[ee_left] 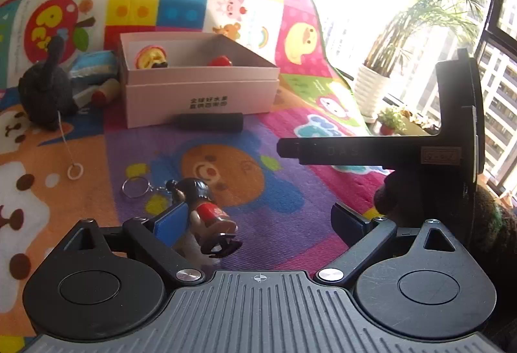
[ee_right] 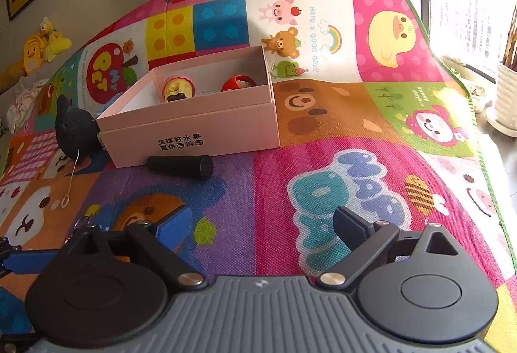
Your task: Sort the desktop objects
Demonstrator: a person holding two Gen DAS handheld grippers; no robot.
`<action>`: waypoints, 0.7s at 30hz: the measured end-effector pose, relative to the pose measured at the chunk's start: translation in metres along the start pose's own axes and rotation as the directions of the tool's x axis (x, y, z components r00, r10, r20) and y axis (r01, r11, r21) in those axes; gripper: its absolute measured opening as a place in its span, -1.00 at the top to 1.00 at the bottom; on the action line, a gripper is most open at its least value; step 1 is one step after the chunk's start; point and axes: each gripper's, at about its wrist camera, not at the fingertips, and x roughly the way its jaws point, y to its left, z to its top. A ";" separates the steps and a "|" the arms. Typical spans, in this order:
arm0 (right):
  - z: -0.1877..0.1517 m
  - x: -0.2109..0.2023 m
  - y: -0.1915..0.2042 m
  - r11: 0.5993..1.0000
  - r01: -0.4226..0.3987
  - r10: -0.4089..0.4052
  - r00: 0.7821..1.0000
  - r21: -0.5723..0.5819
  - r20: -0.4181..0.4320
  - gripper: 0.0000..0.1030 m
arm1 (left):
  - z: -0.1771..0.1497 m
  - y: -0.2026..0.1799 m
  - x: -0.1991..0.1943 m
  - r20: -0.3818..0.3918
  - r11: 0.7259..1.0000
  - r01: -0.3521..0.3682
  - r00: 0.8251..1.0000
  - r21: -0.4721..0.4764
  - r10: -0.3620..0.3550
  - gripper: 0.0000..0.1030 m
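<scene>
**Both grippers spread over the play mat, doll lying at my left one**

My left gripper stands wide apart, grasping nothing. A small doll keychain lies on the colourful mat between the jaws, close against the left blue pad; I cannot tell whether the pad touches it. Its metal ring rests on the mat just beyond.

My right gripper is also released, with only bare mat between its pads.

Further off sits the pink box, open on top, with a yellow toy and a red toy inside. A black cylinder lies against the box's front wall. A dark plush toy sits to the box's left, a string and white ring trailing from it.
</scene>
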 end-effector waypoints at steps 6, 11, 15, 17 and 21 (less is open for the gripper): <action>0.001 0.001 -0.005 0.999 -0.006 0.007 1.000 0.031 -0.008 -0.84 | -0.003 -0.012 0.009 -0.003 0.999 0.041 0.999 0.019 -0.041 -0.90; 0.001 0.000 -0.006 0.999 -0.009 0.009 1.000 0.040 -0.004 -0.84 | 0.000 -0.008 0.015 -0.003 0.999 -0.035 0.999 0.001 0.035 -0.90; 0.001 0.000 -0.008 0.999 -0.011 0.011 1.000 0.046 -0.004 -0.84 | 0.001 -0.001 0.021 -0.037 0.994 -0.110 0.993 -0.009 0.109 -0.57; 0.001 0.000 -0.007 0.999 -0.011 0.011 1.000 0.046 -0.004 -0.84 | 0.002 0.001 0.023 -0.045 0.991 -0.134 0.990 -0.016 0.133 -0.44; 0.001 0.000 -0.007 0.999 -0.010 0.011 1.000 0.045 -0.005 -0.84 | 0.006 0.000 0.026 -0.044 0.985 -0.173 0.984 -0.004 0.173 -0.04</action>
